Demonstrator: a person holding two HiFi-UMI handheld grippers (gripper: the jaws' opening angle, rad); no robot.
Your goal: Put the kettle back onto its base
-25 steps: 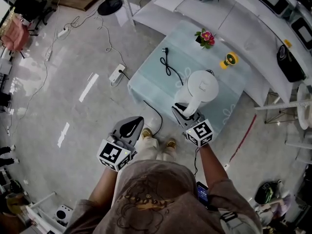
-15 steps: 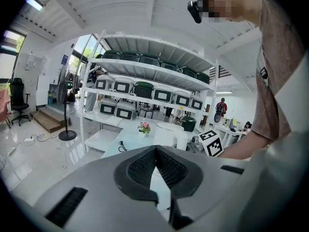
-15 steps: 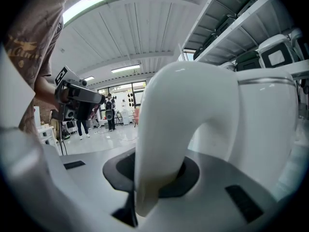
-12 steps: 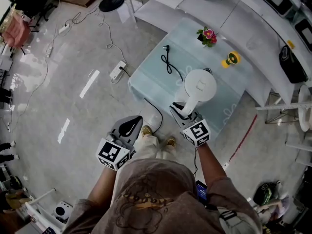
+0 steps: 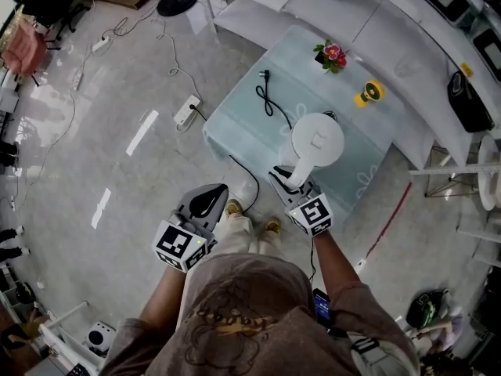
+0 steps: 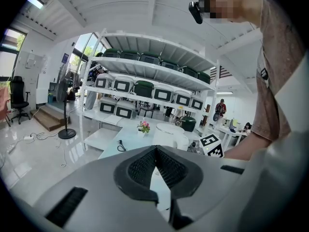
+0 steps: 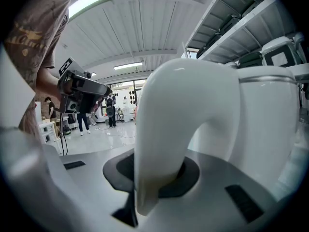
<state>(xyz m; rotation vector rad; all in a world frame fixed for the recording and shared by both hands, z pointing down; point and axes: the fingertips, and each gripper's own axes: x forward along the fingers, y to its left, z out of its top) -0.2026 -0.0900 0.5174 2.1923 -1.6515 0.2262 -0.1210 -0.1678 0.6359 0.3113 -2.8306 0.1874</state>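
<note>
A white kettle is over the pale blue table, seen from above. My right gripper is shut on its curved handle, which fills the right gripper view between the dark pads. A black cord with a plug runs under the kettle. The base is hidden beneath the kettle, and I cannot tell whether the two touch. My left gripper hangs off the table's near-left corner, above the floor, shut and empty. In the left gripper view, the kettle stands ahead of its closed pads.
A small pot of pink flowers and a yellow object stand at the table's far side. White shelving runs behind it. A power strip and cables lie on the floor to the left. The person's feet are at the near edge.
The kettle in my right gripper has shifted slightly farther over the table and now looks rounder from above. My left gripper has stayed where it was.
</note>
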